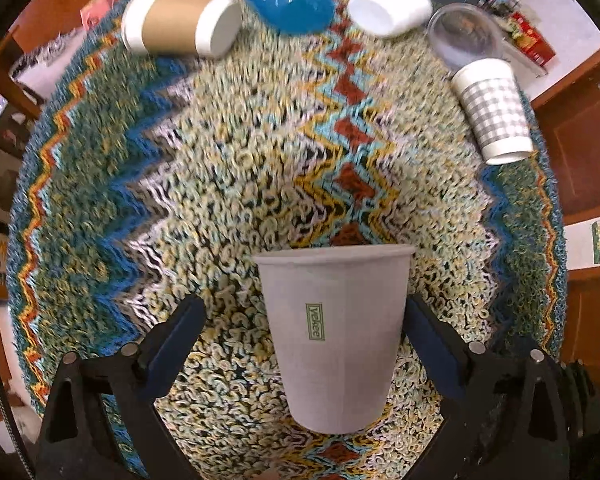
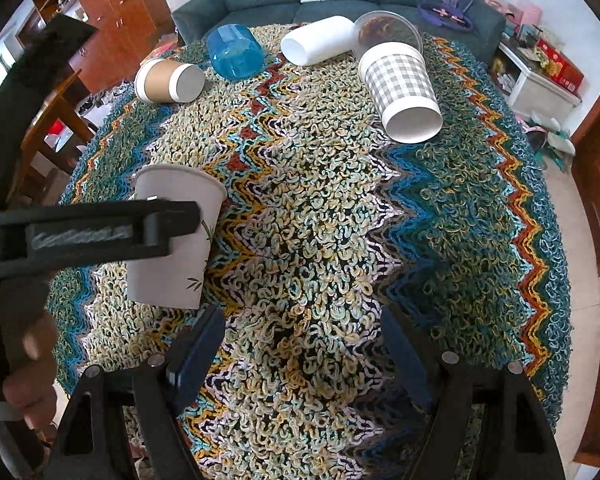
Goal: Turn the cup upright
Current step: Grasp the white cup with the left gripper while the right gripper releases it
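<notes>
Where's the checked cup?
The checked cup lies on its side, far right on the rug, touching the clear cup behind it.

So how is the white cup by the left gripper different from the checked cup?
The white cup stands upright, mouth up, between the open fingers of the left gripper; the checked cup lies on its side near the far right of the mat, away from both grippers. The white cup is plain apart from a small green label; the checked cup has a grey gingham band. Both look like disposable paper cups.

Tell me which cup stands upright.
The plain white paper cup with a small green label, between the left gripper fingers; all other cups lie on their sides.
</notes>
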Demonstrator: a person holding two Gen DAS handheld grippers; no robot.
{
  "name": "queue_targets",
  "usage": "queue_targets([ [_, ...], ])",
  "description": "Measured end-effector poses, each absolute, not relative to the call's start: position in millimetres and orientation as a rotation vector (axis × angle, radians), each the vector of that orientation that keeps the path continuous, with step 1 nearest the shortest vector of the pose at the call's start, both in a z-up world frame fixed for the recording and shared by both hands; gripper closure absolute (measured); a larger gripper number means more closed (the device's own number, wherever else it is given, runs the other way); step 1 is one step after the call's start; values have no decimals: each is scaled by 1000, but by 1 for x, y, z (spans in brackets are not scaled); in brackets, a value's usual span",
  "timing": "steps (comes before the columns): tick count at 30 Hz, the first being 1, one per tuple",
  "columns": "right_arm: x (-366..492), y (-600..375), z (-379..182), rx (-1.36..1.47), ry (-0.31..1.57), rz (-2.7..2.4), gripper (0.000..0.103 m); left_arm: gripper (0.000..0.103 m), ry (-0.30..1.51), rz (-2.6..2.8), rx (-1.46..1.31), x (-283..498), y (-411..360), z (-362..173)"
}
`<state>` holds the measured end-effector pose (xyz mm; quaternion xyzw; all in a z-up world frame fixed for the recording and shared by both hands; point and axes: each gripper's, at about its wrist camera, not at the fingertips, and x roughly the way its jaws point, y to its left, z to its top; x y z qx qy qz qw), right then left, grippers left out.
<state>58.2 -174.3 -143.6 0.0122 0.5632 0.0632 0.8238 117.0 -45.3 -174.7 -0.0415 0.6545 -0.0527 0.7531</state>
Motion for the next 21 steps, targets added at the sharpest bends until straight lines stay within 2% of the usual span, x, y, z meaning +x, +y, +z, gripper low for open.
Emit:
queue_targets([
  [6,56,-176,-143,28,1193,142,22,35,1482,-137,-159,116,-45,-179],
  [15,56,-183,-137,56,1161,168,22,36,1296,-170,-116,92,-42,-143],
  [21,57,-183,-132,57,1113,186,22,36,980,-170,-27,76,-34,-112],
])
